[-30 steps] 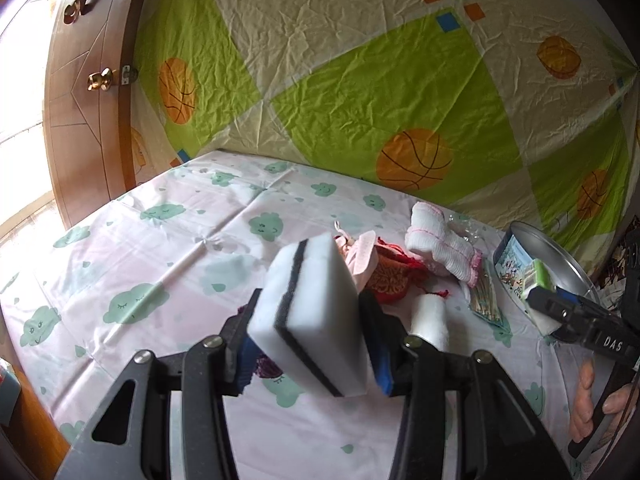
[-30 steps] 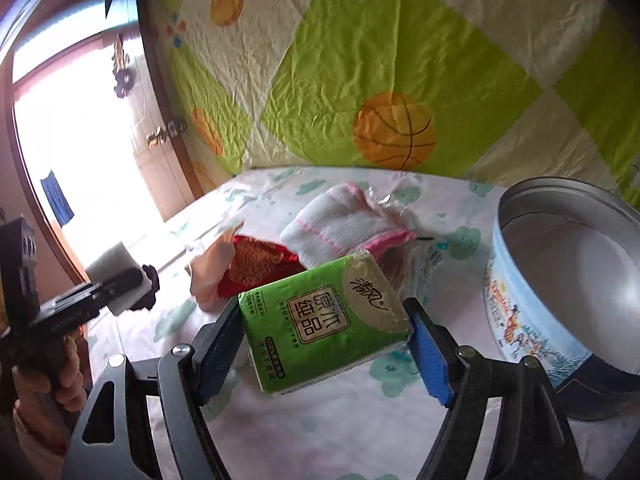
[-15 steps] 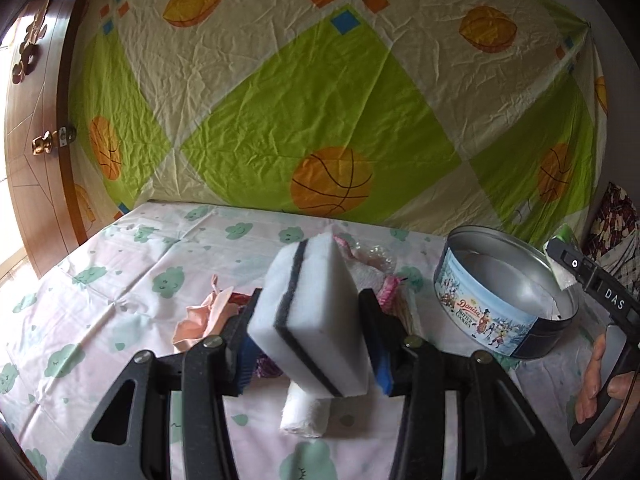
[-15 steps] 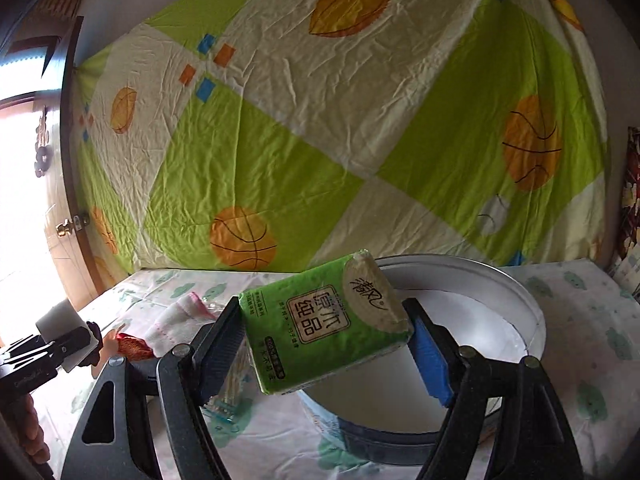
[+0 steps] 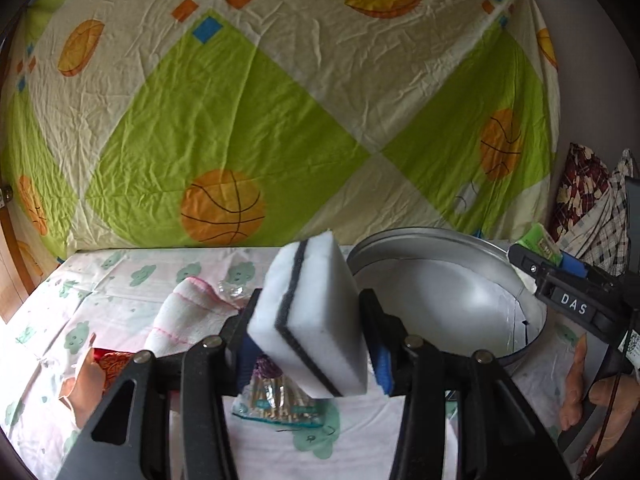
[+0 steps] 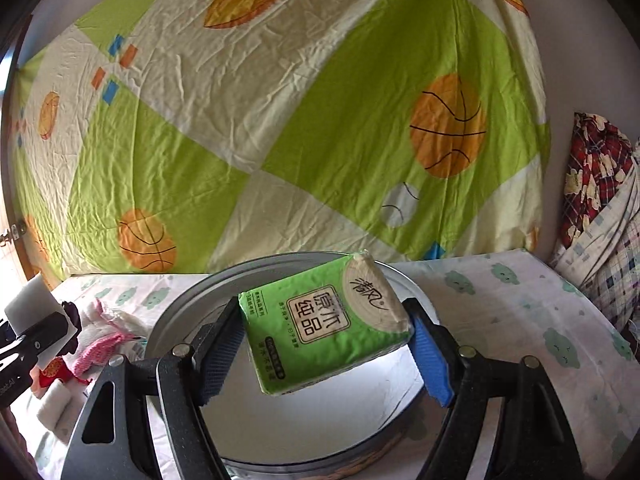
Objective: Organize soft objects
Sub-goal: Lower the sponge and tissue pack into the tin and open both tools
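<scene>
So the left gripper (image 5: 310, 332) is clamped on a white sponge (image 5: 308, 320) with a dark layer through its middle, tilted, blue pads pressing both sides. The right gripper (image 6: 324, 340) is squeezing a green pack of tissues (image 6: 324, 324), also tilted, one corner poking up.

The right wrist view puts the tissue pack right over the open round metal tin (image 6: 280, 420), and you look straight down into its pale bare bottom. The left wrist view shows that same tin (image 5: 440, 280) off to the right of the sponge, so the sponge sits beside the rim, not over the inside.

Stuff only the left view gives you: a clear packet of thin sticks (image 5: 276, 398) lying on the cloud-print sheet (image 5: 120, 300) right under the sponge, a white knit cloth with pink stitching (image 5: 184, 312) to the left, something red and peach at the lower left, and the person's fingers (image 5: 576, 384) wrapped round the other gripper's handle at the right edge.

The right view adds a small white roll (image 6: 54, 404) at the lower left, and a pile of plaid fabric (image 6: 600, 200) on the far right. Both views have the green and cream basketball-print sheet (image 5: 240, 120) hanging behind everything.
</scene>
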`<state>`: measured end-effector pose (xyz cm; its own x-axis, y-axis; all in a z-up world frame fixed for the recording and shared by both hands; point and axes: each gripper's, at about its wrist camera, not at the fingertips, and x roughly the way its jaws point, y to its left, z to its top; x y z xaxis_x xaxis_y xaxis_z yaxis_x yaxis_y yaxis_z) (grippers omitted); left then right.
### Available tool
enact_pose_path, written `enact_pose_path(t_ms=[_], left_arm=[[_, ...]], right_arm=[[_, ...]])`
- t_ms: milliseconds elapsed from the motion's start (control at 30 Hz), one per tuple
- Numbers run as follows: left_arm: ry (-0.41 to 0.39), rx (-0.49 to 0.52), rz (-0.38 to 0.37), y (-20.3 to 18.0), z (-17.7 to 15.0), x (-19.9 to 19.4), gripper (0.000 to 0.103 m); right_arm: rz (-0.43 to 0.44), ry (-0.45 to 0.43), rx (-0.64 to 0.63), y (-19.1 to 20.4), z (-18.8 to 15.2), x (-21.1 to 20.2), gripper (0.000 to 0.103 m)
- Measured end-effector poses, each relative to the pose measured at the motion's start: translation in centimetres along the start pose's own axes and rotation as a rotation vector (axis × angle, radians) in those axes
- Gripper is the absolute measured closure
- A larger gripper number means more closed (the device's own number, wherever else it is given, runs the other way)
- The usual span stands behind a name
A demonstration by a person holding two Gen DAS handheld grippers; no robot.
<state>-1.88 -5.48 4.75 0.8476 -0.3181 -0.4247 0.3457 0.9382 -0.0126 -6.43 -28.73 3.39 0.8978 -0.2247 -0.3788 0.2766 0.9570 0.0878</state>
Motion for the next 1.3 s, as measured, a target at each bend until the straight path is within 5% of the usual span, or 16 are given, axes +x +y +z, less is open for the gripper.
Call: enact_pose_path(t_ms=[367,733,933,1000,1067,1133,1200,1300], left_arm=[[0.047,0.062,-0.045,-7.5,1.2,5.5,0.057],[0.057,0.131,-0.017,-9.7,0.1,7.8,0.062],[0.076,0.139,-0.080,-9.9,-0.4,8.5,0.063],[0.079,0.123,-0.104,-9.6,-0.3,8.5,0.054],[0.073,0.097,-0.098,-9.1,-0.3,8.5,0.018],[0.052,0.050,-0.075,-8.1,-0.2,8.0,0.000],[0.029,0.018,-0.071,-6.9,0.1,7.2,0.000],[-0.024,-0.022,0.015,-5.0,0.7,6.0,0.000]], right_arm=[[-0.131,0.058,0.010,-2.6,-0.2,2.7,0.023],[-0.115,0.120,0.031,-2.6,-1.0,4.1,0.023],[-0.128,0.118,0.006,-2.0,-1.3,4.2,0.023],[-0.118,0.118,0.007,-2.0,-1.3,4.3,0.023],[-0.122,0.122,-0.001,-1.8,-1.4,4.4,0.022],[-0.127,0.119,0.003,-1.9,-1.2,4.3,0.022],[-0.101,0.093,0.053,-2.5,-0.9,3.7,0.021],[-0.066,0.019,0.140,-3.6,-0.5,2.3,0.007]])
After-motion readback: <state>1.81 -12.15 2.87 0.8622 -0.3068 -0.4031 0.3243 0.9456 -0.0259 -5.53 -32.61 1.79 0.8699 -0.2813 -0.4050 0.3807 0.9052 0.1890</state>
